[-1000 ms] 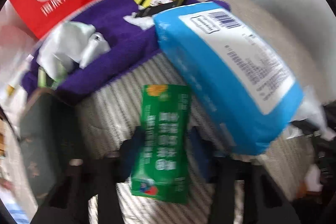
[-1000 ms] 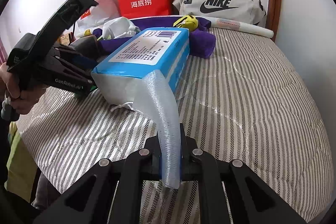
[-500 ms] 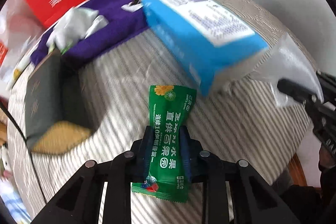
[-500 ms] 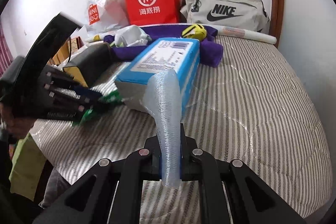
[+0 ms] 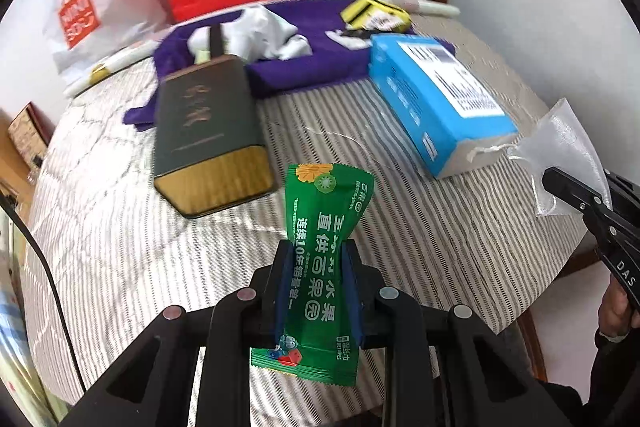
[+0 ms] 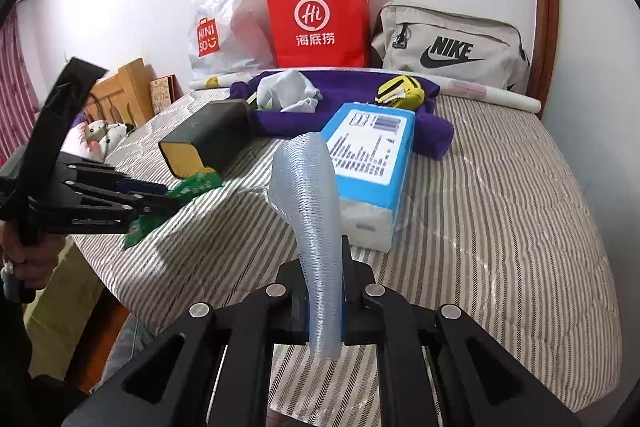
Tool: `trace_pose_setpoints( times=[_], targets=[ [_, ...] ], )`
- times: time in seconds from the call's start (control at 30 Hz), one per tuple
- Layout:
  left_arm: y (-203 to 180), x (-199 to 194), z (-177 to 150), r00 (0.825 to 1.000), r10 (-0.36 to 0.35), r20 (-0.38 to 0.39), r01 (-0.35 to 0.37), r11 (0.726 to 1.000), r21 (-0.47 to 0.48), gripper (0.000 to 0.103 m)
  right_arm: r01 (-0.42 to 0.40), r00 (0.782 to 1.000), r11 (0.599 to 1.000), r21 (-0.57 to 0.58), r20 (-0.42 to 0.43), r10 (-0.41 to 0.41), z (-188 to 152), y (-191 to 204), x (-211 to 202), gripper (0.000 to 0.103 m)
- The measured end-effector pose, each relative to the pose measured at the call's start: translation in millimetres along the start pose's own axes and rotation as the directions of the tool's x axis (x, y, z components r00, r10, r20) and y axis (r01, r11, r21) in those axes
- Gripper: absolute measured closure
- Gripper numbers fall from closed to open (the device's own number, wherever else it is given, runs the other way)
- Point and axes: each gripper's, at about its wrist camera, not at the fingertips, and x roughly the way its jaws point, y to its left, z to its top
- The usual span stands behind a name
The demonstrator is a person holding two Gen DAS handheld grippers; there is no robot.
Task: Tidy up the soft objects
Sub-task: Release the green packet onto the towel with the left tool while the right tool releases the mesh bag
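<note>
Both grippers have pulled back from the blue tissue pack (image 5: pixel 436 99), now resting on the striped bed (image 6: pixel 500 211). Left gripper (image 5: pixel 318 291) pinches the green snack packet (image 5: pixel 320 267), long axis pointing forward along its fingers. Right gripper (image 6: pixel 324 291) clamps the clear mesh pouch (image 6: pixel 314 211), upright; its lower end is hidden. Only the left view shows the pouch's drawstring.

We count two grippers, the left gripper (image 5: pixel 316 283) and the right gripper (image 6: pixel 324 291). We see one green packet (image 5: pixel 320 267), one sheer mesh pouch (image 6: pixel 312 219), one blue tissue pack (image 5: pixel 432 99), one dark box (image 5: pixel 208 131), one purple cloth (image 6: pixel 360 95), one crumpled white cloth (image 6: pixel 288 91) and one yellow-and-black item (image 6: pixel 400 91). At the wall we count three bags: one red paper bag (image 6: pixel 318 15), one white plastic bag (image 6: pixel 224 23), one grey Nike bag (image 6: pixel 452 47).
</note>
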Motion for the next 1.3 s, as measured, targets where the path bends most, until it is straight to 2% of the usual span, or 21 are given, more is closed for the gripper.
trace_pose_setpoints(
  times=[0.37,0.63,0.93,1.3],
  targets=[
    [36,-36,9,0.997,0.019,0.071,-0.010,0.993,-0.121,0.080,0.005,0.999,1.000,0.005,0.040,-0.005,32,3,-10,0.094],
    [60,-36,40,0.994,0.018,0.105,0.001,0.984,-0.181,0.080,0.017,0.999,1.000,0.003,0.039,-0.017,64,0,2,0.094],
    [97,-10,97,0.992,0.003,0.122,0.028,0.968,-0.251,0.080,0.036,0.999,0.999,0.012,0.026,-0.036,110,-8,39,0.094],
    [124,57,185,0.996,-0.047,0.081,0.068,0.960,-0.273,0.079,0.048,0.999,0.999,0.013,0.004,-0.048,163,-33,111,0.094]
  ],
)
